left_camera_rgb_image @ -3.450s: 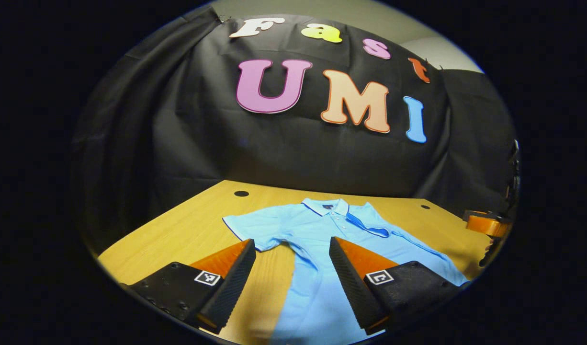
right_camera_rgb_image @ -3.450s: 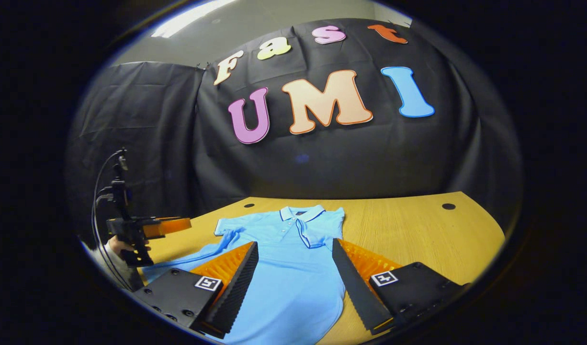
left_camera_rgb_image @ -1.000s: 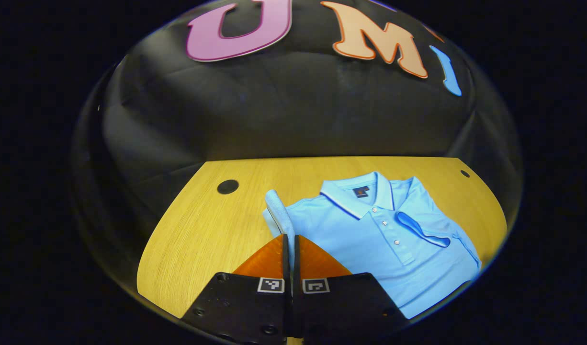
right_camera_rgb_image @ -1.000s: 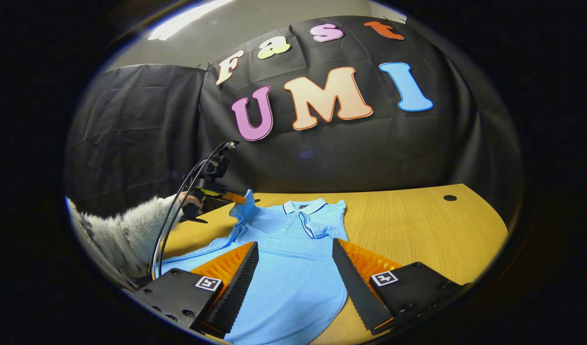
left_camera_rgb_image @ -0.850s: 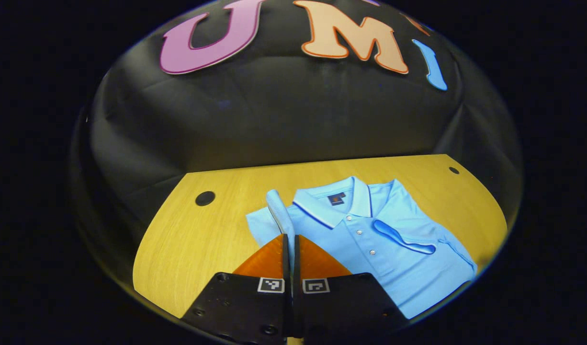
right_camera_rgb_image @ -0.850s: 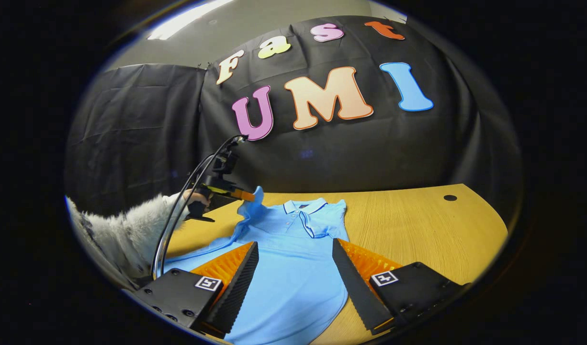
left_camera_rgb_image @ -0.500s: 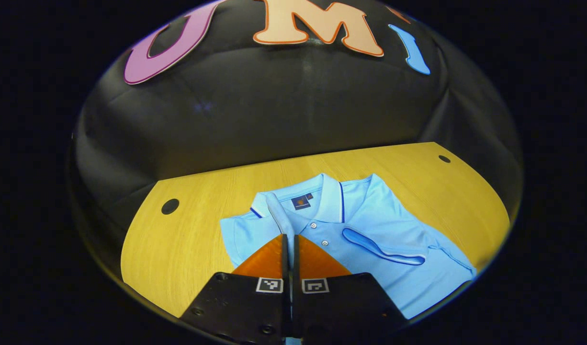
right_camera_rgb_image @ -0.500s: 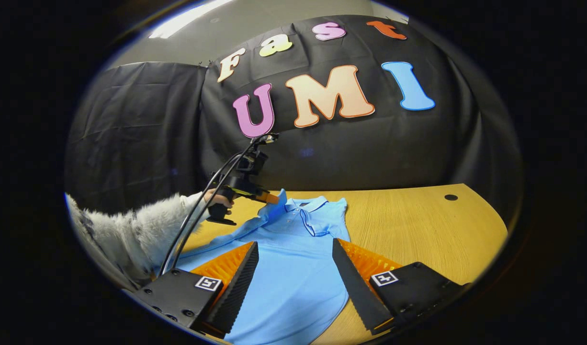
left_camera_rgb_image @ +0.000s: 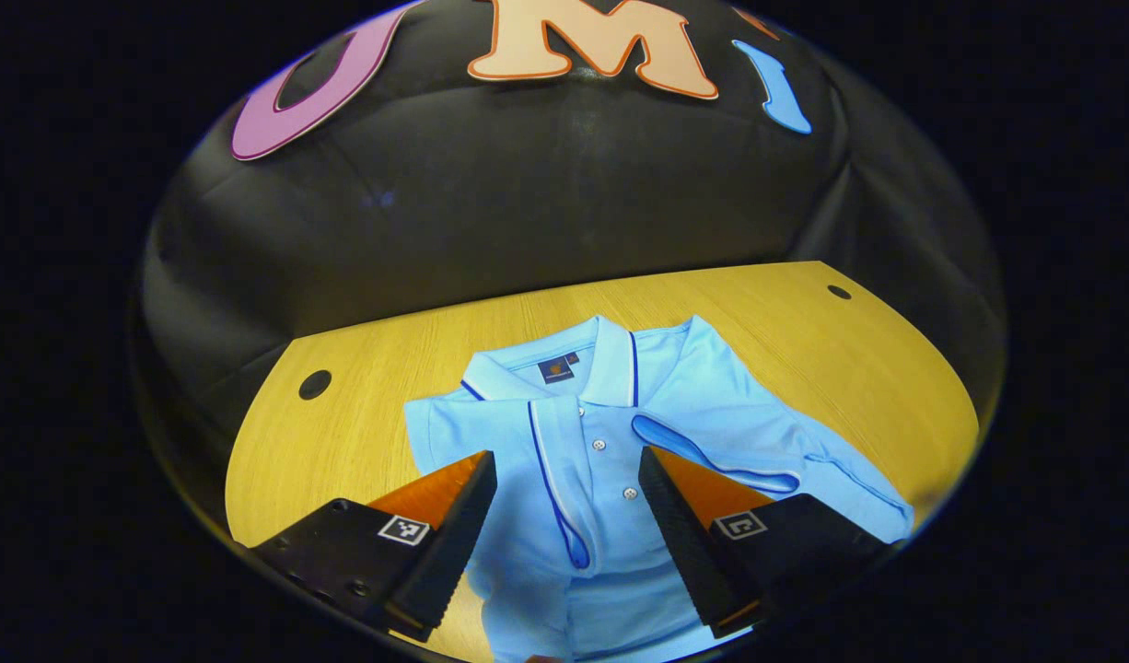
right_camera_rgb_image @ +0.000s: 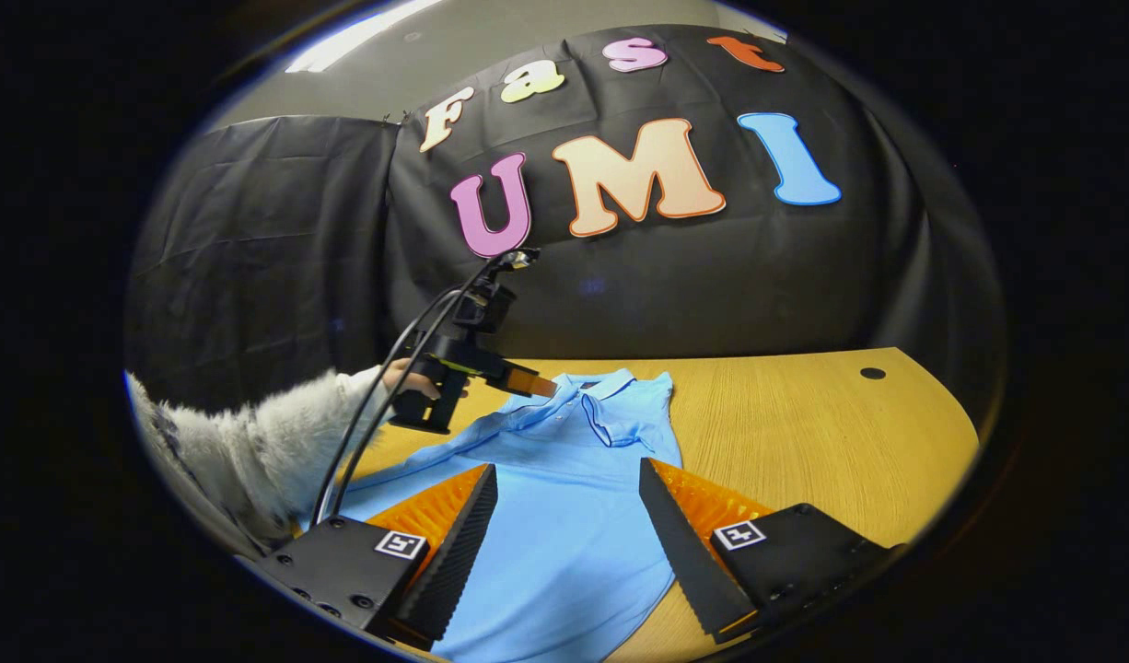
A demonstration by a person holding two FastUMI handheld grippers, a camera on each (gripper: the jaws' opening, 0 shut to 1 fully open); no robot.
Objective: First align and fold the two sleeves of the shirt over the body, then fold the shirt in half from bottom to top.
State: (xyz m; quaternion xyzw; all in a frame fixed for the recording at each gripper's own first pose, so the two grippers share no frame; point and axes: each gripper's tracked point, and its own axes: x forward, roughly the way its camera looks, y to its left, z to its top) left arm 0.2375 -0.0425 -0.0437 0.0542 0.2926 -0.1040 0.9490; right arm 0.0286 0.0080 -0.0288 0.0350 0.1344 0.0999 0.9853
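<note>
We see a light blue polo shirt (left_camera_rgb_image: 675,433) lying face up on the wooden counter (left_camera_rgb_image: 362,442), collar (left_camera_rgb_image: 583,364) toward the black wall. Its collar and sleeve hems carry dark blue piping, and its placket shows three buttons. Both short sleeves, the left sleeve (left_camera_rgb_image: 551,470) and right sleeve (left_camera_rgb_image: 721,456), lie folded inward over the chest.

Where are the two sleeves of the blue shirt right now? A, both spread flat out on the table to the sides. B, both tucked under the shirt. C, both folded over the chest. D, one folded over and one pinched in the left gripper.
C: in the left gripper view both sleeves lie folded over the chest of the shirt, and the left gripper stands open above them, holding nothing.
</note>
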